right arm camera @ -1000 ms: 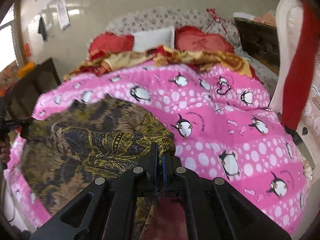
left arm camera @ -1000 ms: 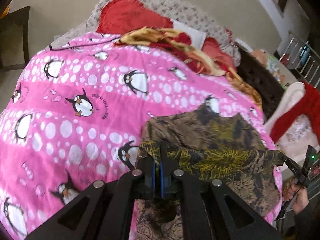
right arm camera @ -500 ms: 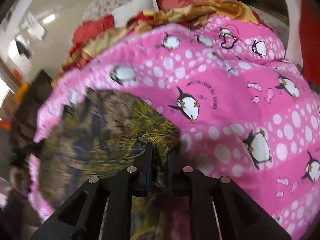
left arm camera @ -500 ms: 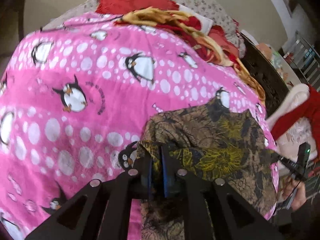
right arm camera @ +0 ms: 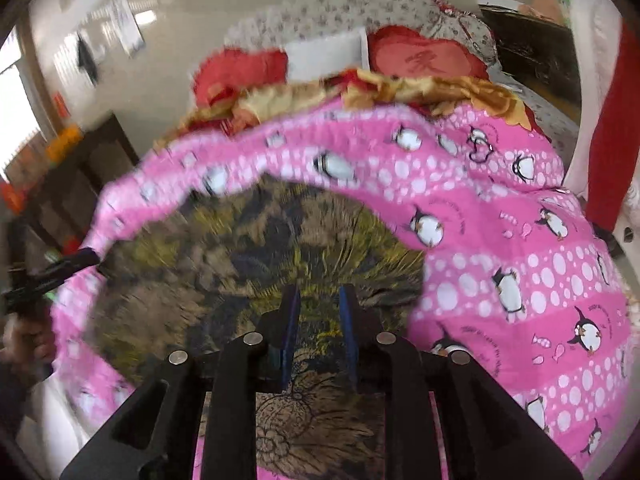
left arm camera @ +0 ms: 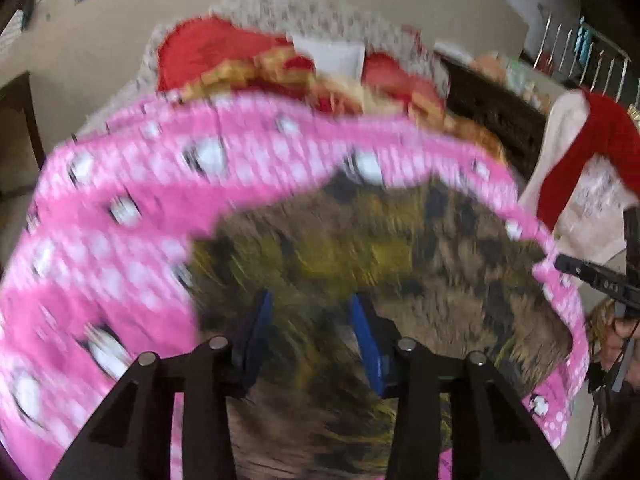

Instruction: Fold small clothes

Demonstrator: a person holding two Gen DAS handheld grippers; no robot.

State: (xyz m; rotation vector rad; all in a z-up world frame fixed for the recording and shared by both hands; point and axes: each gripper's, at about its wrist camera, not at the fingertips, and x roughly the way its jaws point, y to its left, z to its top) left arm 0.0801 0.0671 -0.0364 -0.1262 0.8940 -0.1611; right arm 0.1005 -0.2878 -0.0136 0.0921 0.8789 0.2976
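Note:
A brown and yellow flowered garment (left arm camera: 400,248) lies spread on the pink penguin blanket (left arm camera: 120,208); the left wrist view is blurred by motion. My left gripper (left arm camera: 312,316) hovers over the garment's near part, its jaws opening, and the blue pads press on nothing. In the right wrist view the same garment (right arm camera: 240,264) lies on the blanket (right arm camera: 520,260). My right gripper (right arm camera: 318,312) is over its near edge, jaws opening a little, with no cloth pinched. Each view shows the other gripper at the garment's far side, the right gripper (left arm camera: 592,276) and the left gripper (right arm camera: 48,272).
Red pillows (left arm camera: 208,48) and a crumpled yellow and red cloth (right arm camera: 420,88) lie at the head of the bed. Dark wooden furniture (left arm camera: 492,108) stands to the right, and a red and white cloth (left arm camera: 592,140) hangs beside it. A dark cabinet (right arm camera: 80,168) stands at the left.
Both grippers were shut on the garment's folded edge; now their jaws stand apart and the cloth lies free. Both hands have drawn back, so more of the garment shows.

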